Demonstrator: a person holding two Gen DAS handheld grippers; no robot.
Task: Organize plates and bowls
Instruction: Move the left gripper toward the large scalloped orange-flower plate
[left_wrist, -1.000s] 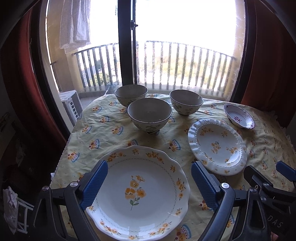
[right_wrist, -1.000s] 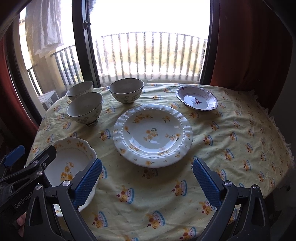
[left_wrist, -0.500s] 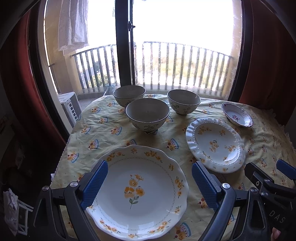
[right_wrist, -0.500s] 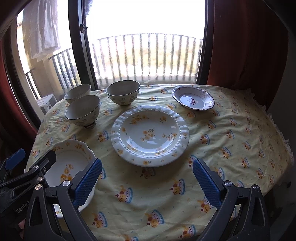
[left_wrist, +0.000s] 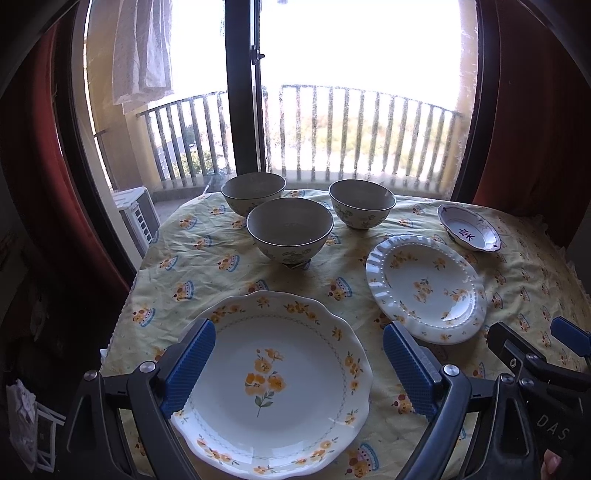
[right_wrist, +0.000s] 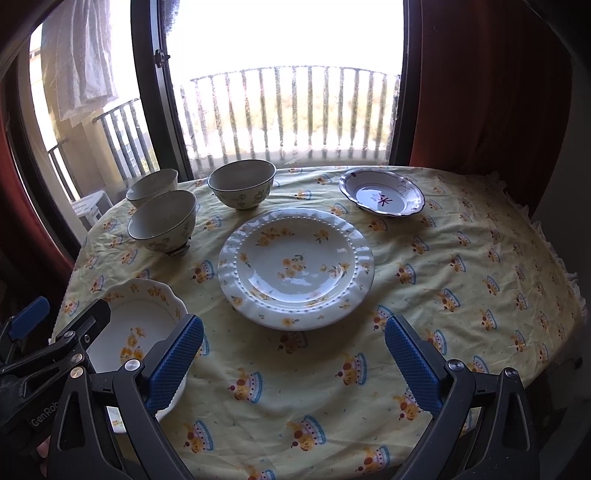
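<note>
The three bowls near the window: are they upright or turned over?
Upright. Each bowl shows its open inside and rim, and stands apart on the tablecloth.

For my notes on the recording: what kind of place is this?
Probably a home dining spot beside a balcony: a table with a printed tablecloth, plates and bowls, red curtains, and a balcony railing outside.

I have drawn both grippers back and a little higher from the table. My left gripper (left_wrist: 299, 363) now sees the scalloped plate (left_wrist: 273, 384) slightly lower in view; my right gripper (right_wrist: 293, 363) sees the ribbed plate (right_wrist: 295, 267) and small purple-edged dish (right_wrist: 382, 192) farther off.
</note>
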